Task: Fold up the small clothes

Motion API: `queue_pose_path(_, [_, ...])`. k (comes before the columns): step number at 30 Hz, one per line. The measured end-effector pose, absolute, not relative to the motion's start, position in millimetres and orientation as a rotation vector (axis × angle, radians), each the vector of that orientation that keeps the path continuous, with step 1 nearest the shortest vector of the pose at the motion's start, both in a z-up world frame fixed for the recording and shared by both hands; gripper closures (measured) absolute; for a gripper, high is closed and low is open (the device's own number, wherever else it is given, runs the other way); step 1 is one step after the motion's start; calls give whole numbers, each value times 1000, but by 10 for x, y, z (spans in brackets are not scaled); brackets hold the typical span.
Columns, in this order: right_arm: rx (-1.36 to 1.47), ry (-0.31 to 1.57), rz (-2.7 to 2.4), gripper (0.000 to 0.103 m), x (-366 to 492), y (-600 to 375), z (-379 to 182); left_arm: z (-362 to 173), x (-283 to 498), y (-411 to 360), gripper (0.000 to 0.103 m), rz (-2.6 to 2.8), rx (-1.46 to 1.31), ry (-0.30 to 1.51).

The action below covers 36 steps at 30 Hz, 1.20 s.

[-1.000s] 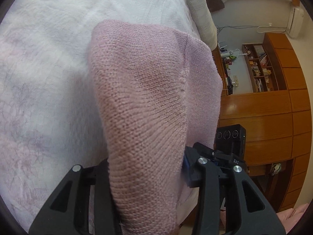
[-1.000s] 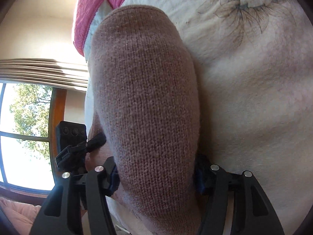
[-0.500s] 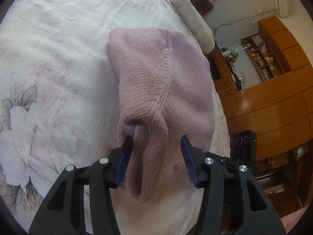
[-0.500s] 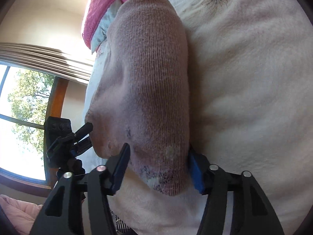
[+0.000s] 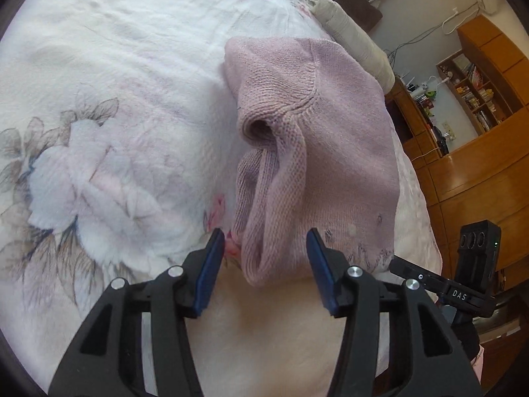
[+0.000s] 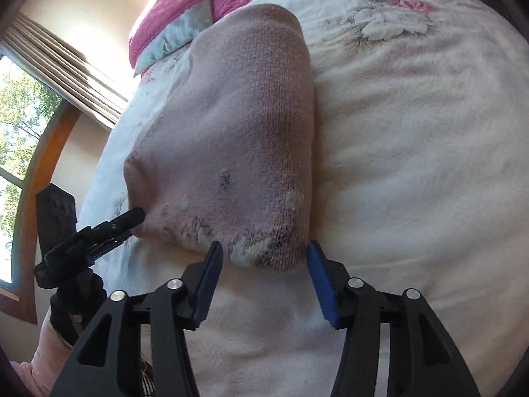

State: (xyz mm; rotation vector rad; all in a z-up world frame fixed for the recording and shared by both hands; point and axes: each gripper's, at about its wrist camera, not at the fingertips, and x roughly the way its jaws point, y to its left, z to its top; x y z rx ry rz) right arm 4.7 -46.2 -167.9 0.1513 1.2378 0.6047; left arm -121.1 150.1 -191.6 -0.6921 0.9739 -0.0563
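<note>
One pink sweater (image 5: 330,165) lies folded on the bed (image 5: 115,99), centre frame. My left hand-held gripper (image 5: 264,258) and right hand-held gripper (image 6: 263,261), two in all, both gape apart, holding nothing. I should press the bulging sleeve flat and square the hem.

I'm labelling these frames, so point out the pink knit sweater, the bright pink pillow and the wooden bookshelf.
pink knit sweater (image 5: 347,152): left wrist view, on its flat knitted body.
bright pink pillow (image 6: 185,3): right wrist view, on its crinkled top.
wooden bookshelf (image 5: 472,89): left wrist view, on the shelved books.
</note>
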Motion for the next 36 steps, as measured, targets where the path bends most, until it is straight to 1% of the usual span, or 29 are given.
queue_pose_path(1, [115,1218,580,35,-76,-424,-1590,-1837,-1313,1461,43,-38,-675,968])
queue_pose_path(2, [92,1194,565,28,-190,-436,-1511,-1763,-1422,1433,41,-22,-660,957])
queue_pose_path(3, [79,1171,551,23,-314,-427,-1421,-1683,-1528,1398,37,-6,-643,946])
queue_pose_path(4, [72,1150,532,13,-447,-554,-1340,-1603,-1630,1372,30,13,-627,938])
queue_pose_path(5, [64,1126,511,9,-569,-571,-1245,-1517,-1724,1326,28,31,-610,931])
queue_pose_path(8, [30,1065,477,8,-940,-724,-1005,-1269,-2020,1240,25,58,-558,905])
queue_pose_path(9, [13,1051,471,8,-1045,-717,-929,-1189,-2130,1210,20,64,-542,893])
queue_pose_path(11, [-37,1023,456,4,-1234,-695,-777,-1001,-2293,1142,20,77,-513,868])
queue_pose_path(15, [-82,958,462,4,-1544,-603,-500,-669,-2482,911,18,113,-439,836])
queue_pose_path(21, [-165,868,382,4,-1884,-514,-145,-269,-2878,788,16,152,-349,769])
queue_pose_path(23, [-167,848,359,4,-1942,-532,-74,-183,-2964,719,14,175,-298,767])
queue_pose_path(28, [-110,839,352,4,-2019,-635,67,-32,-3165,611,14,161,-259,740])
queue_pose_path(36, [-110,783,318,4,-2136,-737,259,147,-3359,461,14,151,-238,710])
